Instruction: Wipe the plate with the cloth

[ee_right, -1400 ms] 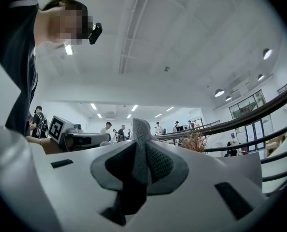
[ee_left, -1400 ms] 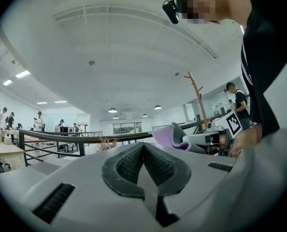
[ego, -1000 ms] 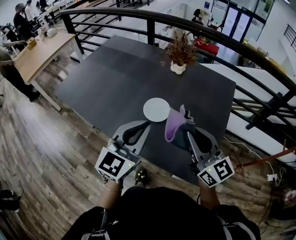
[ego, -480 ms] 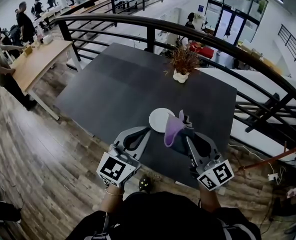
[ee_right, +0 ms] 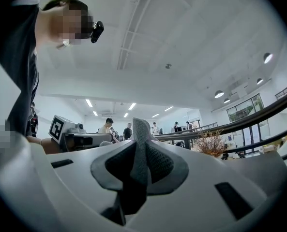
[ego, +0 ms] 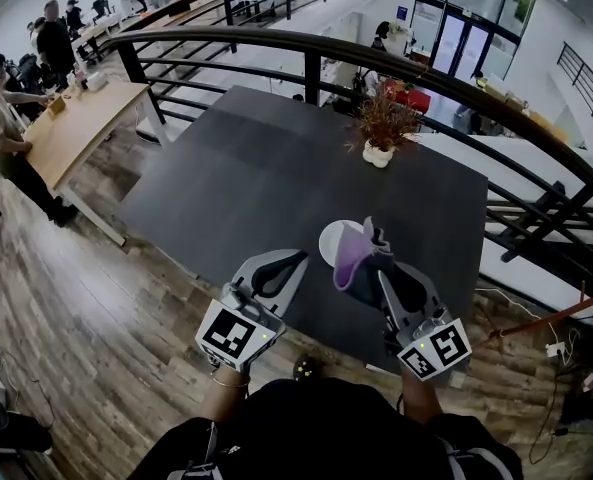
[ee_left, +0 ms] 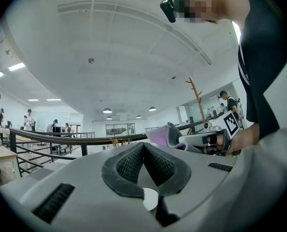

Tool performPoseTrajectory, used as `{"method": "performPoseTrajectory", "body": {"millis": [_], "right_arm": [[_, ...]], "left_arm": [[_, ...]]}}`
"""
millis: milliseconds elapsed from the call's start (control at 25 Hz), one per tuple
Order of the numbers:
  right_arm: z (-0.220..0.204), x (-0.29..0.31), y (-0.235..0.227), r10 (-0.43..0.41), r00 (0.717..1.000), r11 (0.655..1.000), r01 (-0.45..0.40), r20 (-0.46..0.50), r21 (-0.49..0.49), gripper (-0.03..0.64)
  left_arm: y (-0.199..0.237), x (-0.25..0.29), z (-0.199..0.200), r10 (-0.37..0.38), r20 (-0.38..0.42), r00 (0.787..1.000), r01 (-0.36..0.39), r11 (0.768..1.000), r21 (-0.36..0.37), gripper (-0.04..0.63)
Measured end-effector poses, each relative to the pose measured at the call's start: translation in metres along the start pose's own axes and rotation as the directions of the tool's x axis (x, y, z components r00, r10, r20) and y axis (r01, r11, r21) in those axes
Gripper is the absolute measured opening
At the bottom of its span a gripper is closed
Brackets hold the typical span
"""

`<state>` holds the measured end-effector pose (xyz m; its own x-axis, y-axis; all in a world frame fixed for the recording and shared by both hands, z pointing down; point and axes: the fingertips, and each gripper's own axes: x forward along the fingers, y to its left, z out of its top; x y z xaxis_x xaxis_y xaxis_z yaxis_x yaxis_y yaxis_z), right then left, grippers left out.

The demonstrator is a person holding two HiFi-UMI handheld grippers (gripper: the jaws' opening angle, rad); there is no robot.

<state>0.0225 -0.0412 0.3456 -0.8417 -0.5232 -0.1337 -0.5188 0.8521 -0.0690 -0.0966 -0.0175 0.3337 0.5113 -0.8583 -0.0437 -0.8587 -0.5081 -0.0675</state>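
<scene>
Dark table [ego: 256, 178] carries the white plate [ego: 330, 240] near its front edge, just ahead of both grippers. The right gripper [ego: 372, 248] pinches the purple cloth [ego: 349, 260]; the left gripper [ego: 296, 260] is closed, empty. Best to lower the cloth flat onto the plate and sweep gently so the plate does not slide

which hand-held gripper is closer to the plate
Right. The right hand-held gripper, holding the cloth, is at the right edge of the plate; the left hand-held gripper is apart, to its left.
</scene>
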Motion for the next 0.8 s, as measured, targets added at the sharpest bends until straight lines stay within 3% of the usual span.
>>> {"method": "performPoseTrajectory", "body": {"millis": [240,480,680,800], "right_arm": [[-0.005,0.018,0.012,-0.008,1.000,1.000,0.008,0.004,-0.003,0.058],[-0.010,0.019,-0.005,-0.046,0.999,0.999,0.046,-0.016,0.000,0.058],[-0.004,0.019,-0.020,-0.014,1.000,1.000,0.014,-0.007,-0.008,0.058],[-0.001,0.021,-0.038,-0.037,0.999,0.999,0.038,-0.008,0.017,0.058]], "left_arm": [[0.014,0.000,-0.001,-0.041,0.013,0.999,0.041,0.999,-0.007,0.000],[0.014,0.021,-0.011,-0.090,0.005,0.996,0.090,0.996,-0.023,0.000],[0.011,0.039,-0.009,-0.088,0.009,0.996,0.088,0.996,-0.021,0.000],[0.012,0.049,-0.004,-0.074,0.010,0.997,0.074,0.997,-0.024,0.000]]}}
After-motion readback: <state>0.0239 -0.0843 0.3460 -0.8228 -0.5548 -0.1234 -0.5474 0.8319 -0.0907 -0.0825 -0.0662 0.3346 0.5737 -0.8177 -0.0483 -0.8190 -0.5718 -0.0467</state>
